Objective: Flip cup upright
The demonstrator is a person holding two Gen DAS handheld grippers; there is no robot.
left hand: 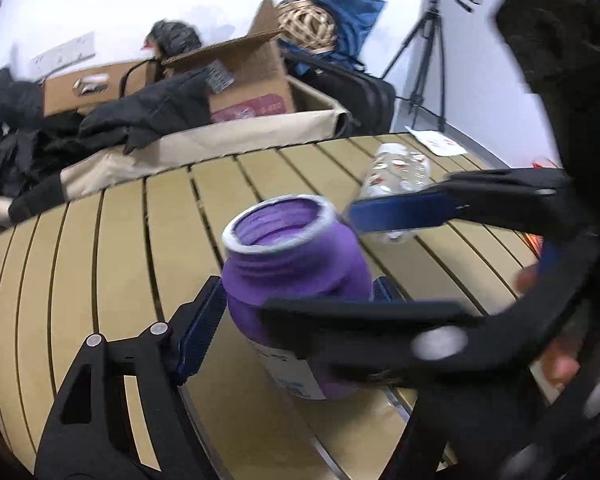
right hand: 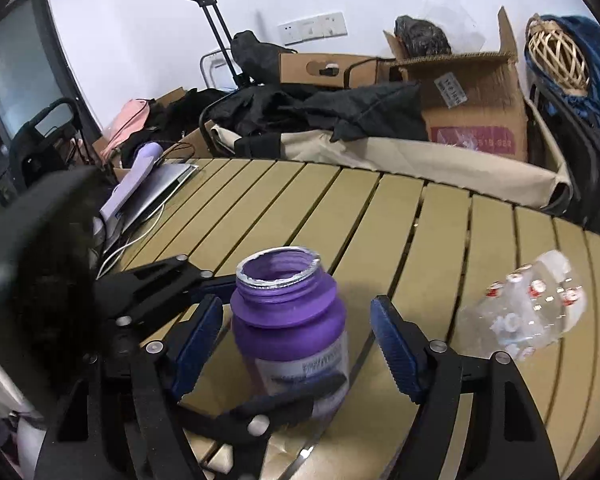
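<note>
The cup stands mouth-up on the table, probably light, stiff and slick, so take its body below the neck; your right claw gapes around it, and I cannot tell whether your left claw pinches.

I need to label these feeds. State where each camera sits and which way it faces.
Left wrist: on the left gripper, facing across the slatted table toward clutter by the wall. Its own jaws flank the upright purple cup. The right gripper and a hand enter from the right.
Right wrist: on the right gripper, facing the same wall. Its own jaws stand open around the cup. The left gripper crosses from the left.
Shared: cup, table, clear bottle, cardboard box.
</note>
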